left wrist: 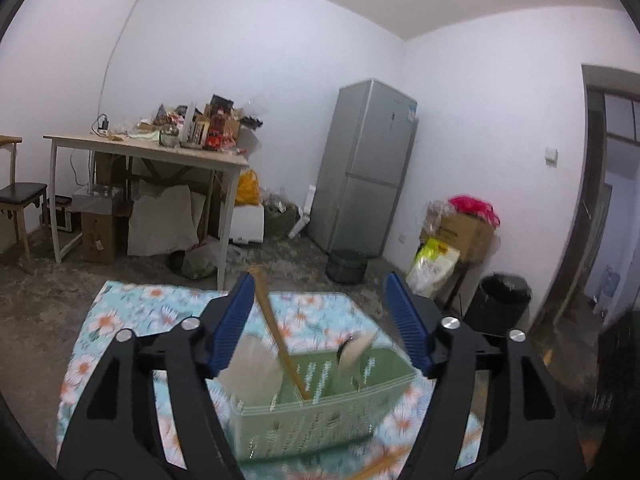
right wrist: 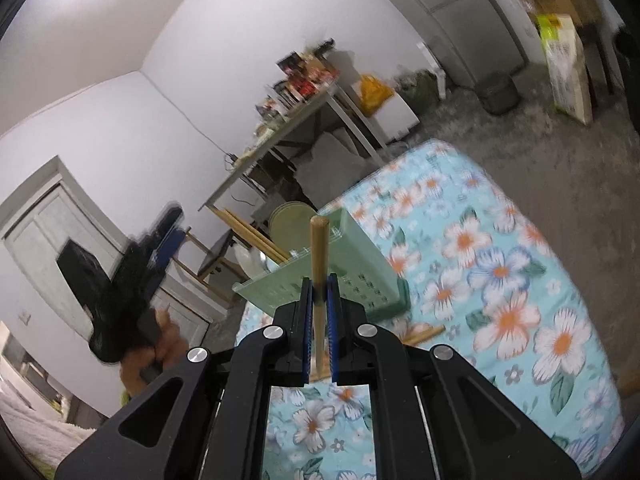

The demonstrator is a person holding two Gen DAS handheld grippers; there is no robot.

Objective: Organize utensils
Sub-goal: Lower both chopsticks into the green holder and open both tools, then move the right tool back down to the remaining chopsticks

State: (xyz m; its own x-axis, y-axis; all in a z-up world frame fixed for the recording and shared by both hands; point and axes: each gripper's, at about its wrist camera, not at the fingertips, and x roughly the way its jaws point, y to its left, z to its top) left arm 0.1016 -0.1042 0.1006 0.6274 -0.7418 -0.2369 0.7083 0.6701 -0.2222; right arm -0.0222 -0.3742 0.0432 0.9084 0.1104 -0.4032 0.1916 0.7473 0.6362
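Note:
A pale green perforated basket (left wrist: 320,412) stands on the blue floral cloth (left wrist: 120,312). A wooden handle (left wrist: 280,340) leans in it, beside a white spoon (left wrist: 356,350) and a pale flat piece (left wrist: 252,364). My left gripper (left wrist: 320,284) hangs open just above the basket; the handle's top rises by the left finger and nothing is pinched. In the right wrist view my right gripper (right wrist: 320,284) is shut on a wooden stick-like utensil (right wrist: 319,248) pointing at the basket (right wrist: 340,272), which holds wooden sticks (right wrist: 256,236) and a round pale lid (right wrist: 288,216). The left gripper (right wrist: 160,248) shows blurred, held by a hand (right wrist: 160,344).
Another wooden utensil (right wrist: 424,334) lies on the cloth (right wrist: 500,280) near the basket. Beyond are a cluttered table (left wrist: 160,152), a grey fridge (left wrist: 364,168), a chair (left wrist: 20,196), boxes and bags (left wrist: 460,232) and a black bin (left wrist: 504,296).

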